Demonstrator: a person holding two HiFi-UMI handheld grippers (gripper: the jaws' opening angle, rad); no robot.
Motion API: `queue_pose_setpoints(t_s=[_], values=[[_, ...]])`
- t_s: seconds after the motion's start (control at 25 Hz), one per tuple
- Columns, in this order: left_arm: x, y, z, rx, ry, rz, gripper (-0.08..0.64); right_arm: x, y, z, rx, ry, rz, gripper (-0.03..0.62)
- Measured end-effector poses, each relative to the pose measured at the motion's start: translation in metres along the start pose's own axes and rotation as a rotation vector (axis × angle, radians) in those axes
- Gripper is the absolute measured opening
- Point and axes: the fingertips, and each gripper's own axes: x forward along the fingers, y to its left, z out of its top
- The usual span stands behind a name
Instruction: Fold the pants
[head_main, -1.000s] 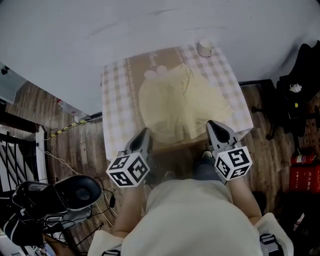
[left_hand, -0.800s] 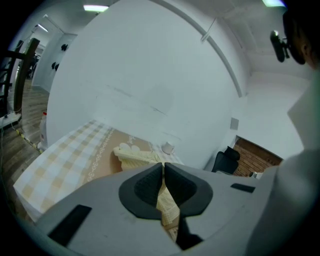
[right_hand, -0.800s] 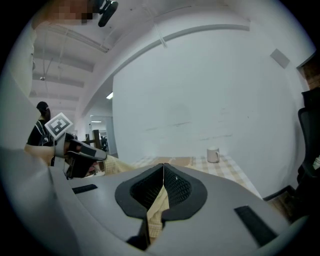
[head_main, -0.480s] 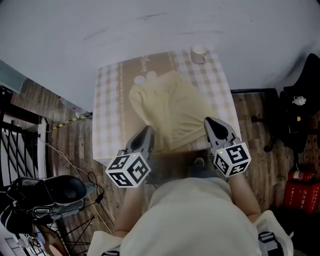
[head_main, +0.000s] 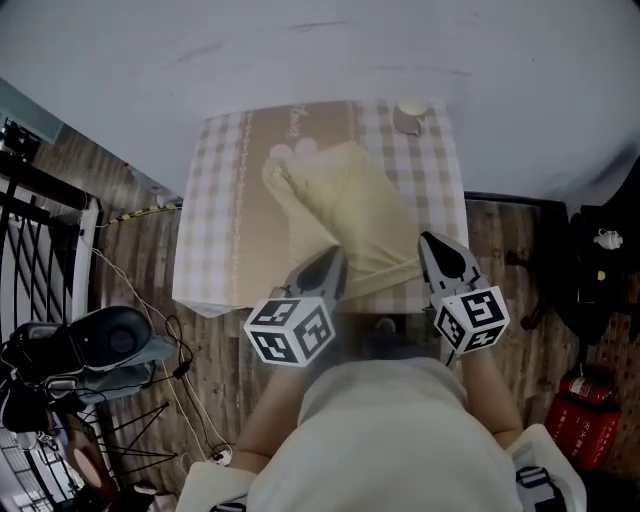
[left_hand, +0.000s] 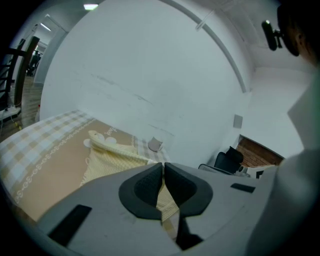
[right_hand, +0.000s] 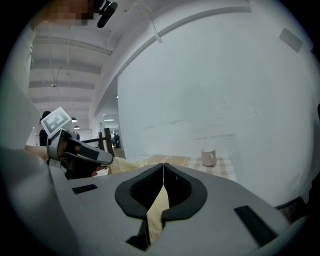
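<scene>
Pale yellow pants (head_main: 345, 215) lie on the checked tablecloth (head_main: 215, 215), narrowed toward the near edge. My left gripper (head_main: 330, 265) is shut on the near hem of the pants (left_hand: 120, 160), with cloth pinched between its jaws. My right gripper (head_main: 432, 248) is shut on the other near corner, and a strip of yellow fabric (right_hand: 159, 206) hangs between its jaws. Both grippers hover at the table's near edge, close together. In the right gripper view my left gripper (right_hand: 102, 159) shows at the left.
A white mug (head_main: 410, 113) stands at the table's far right corner, also the mug (right_hand: 208, 157) seen from the right gripper. A white wall rises behind the table. A dark chair (head_main: 600, 270) stands at the right, and equipment with cables (head_main: 90, 350) lies on the wood floor at the left.
My left gripper has carried its corner of the pants to the right, toward the right gripper. The spread pants have narrowed into a folded strip. The right gripper shifted slightly.
</scene>
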Motion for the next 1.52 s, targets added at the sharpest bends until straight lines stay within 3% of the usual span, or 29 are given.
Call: queue_pose_setpoints(t_s=[0.44,0.88,1.04,1.28,1.52], values=[[0.084,-0.046,-0.080,0.025,0.205,-0.047,0.015,0.001,-0.048,-0.009,-0.001,0.040,0.014,0.002],[0.142,-0.070,-0.163,0.120,0.429,-0.064,0.015,-0.012,-0.088,-0.018,0.013,0.072,-0.030,0.002],[0.152,-0.074,-0.179,0.140,0.474,-0.060,0.015,-0.013,-0.093,-0.019,0.018,0.070,-0.031,0.002],[0.164,-0.077,-0.195,0.107,0.535,-0.059,0.017,-0.017,-0.096,-0.014,0.019,0.053,-0.030,0.002],[0.168,-0.090,-0.204,0.186,0.566,-0.098,0.025,-0.023,-0.100,-0.019,0.032,0.062,-0.039,0.002]])
